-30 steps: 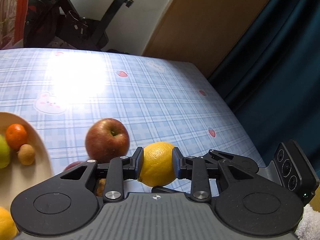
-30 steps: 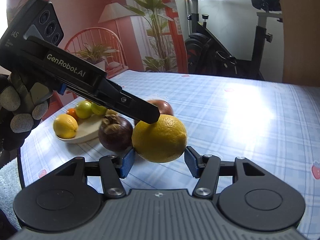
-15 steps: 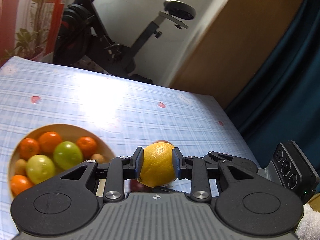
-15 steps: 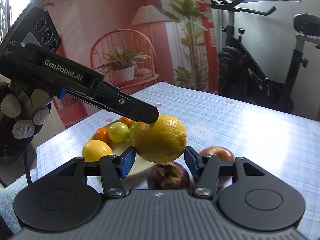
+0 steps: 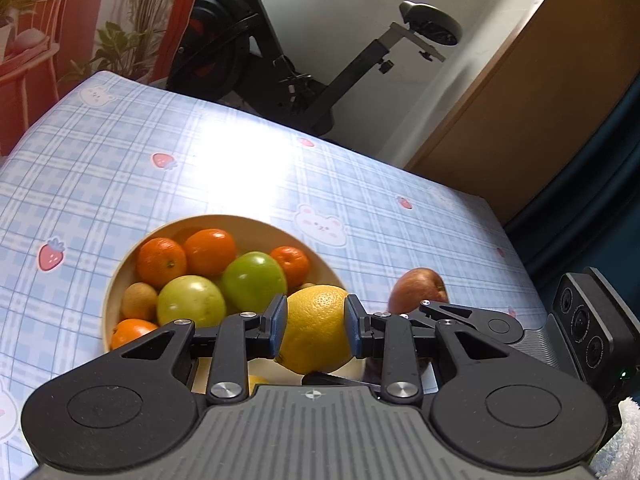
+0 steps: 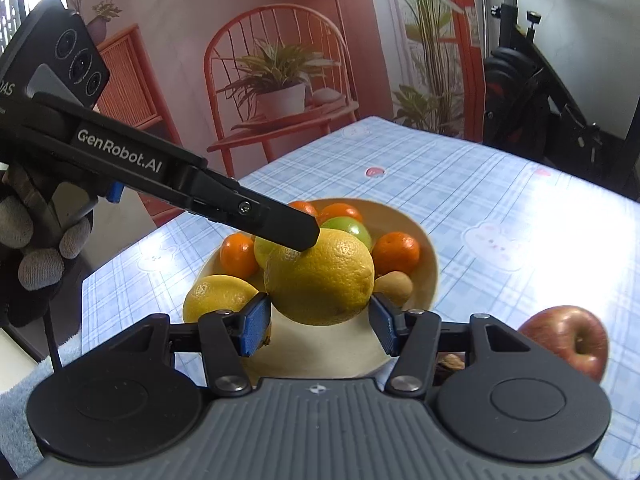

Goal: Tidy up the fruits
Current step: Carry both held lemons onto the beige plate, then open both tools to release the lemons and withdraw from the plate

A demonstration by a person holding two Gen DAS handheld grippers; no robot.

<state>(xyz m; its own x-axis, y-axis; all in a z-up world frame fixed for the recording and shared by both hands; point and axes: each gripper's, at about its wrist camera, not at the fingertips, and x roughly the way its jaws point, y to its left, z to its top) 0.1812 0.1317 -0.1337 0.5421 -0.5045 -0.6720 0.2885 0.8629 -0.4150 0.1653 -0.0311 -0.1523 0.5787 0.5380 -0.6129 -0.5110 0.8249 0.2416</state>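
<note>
A large yellow lemon (image 5: 316,328) hangs just above the near side of a cream bowl (image 5: 120,280). My left gripper (image 5: 314,320) is shut on it, blue pads pressed to both flanks. Seen from the right wrist, the left gripper's fingers (image 6: 280,224) come in from the upper left onto the lemon (image 6: 320,276). My right gripper (image 6: 318,324) holds the same lemon from the other side, pads against its lower sides. The bowl (image 6: 430,264) holds several tangerines, two green fruits, a small brown fruit and a second lemon (image 6: 216,296).
A red apple (image 6: 564,340) lies on the checked tablecloth right of the bowl, also visible as the apple (image 5: 418,290) behind my left fingers. A dark mangosteen (image 6: 450,360) peeks out beside it. An exercise bike stands beyond the table's far edge. A gloved hand (image 6: 36,248) grips the left tool.
Both grippers have carried the lemon sideways together, from over bare cloth beside the apple and mangosteen to over the bowl. The grip on it looks unchanged.
</note>
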